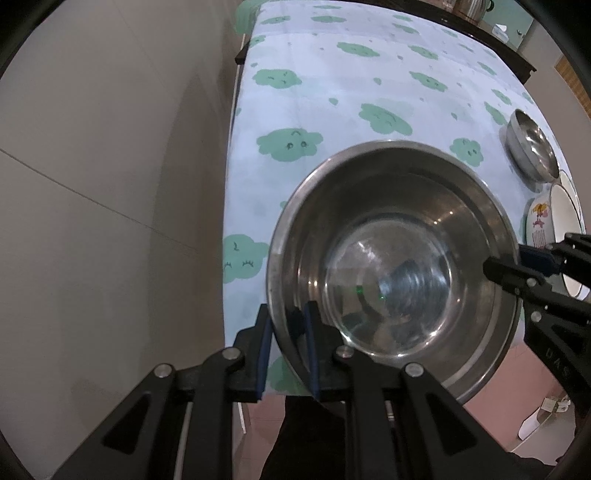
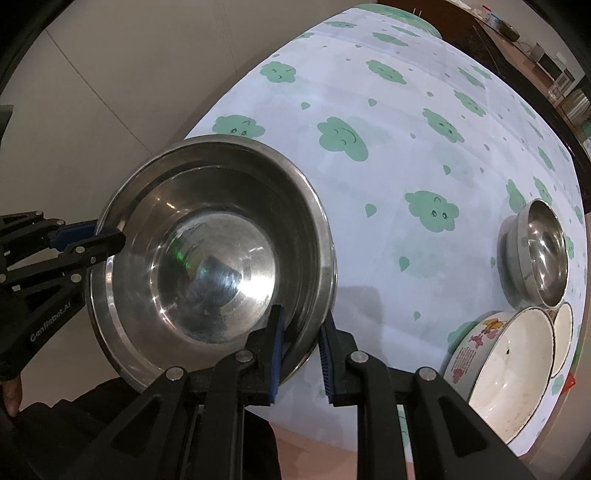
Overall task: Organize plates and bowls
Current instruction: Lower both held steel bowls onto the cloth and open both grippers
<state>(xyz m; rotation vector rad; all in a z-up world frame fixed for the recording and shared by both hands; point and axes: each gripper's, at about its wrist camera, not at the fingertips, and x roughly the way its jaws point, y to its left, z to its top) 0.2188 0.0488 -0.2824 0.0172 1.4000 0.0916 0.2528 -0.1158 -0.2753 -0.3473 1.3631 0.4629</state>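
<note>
Stainless steel, thin-walled and likely light but slick, the large bowl is hanging above the tablecloth's near edge, with the left gripper and right gripper both pinching opposite rim walls, the sensible hold.

We were in a home dining area: ahead of the claws lay a pale blue tablecloth with green smiling clouds, and beyond it a dark sideboard carried a steel kettle, above tiled floor.
</note>
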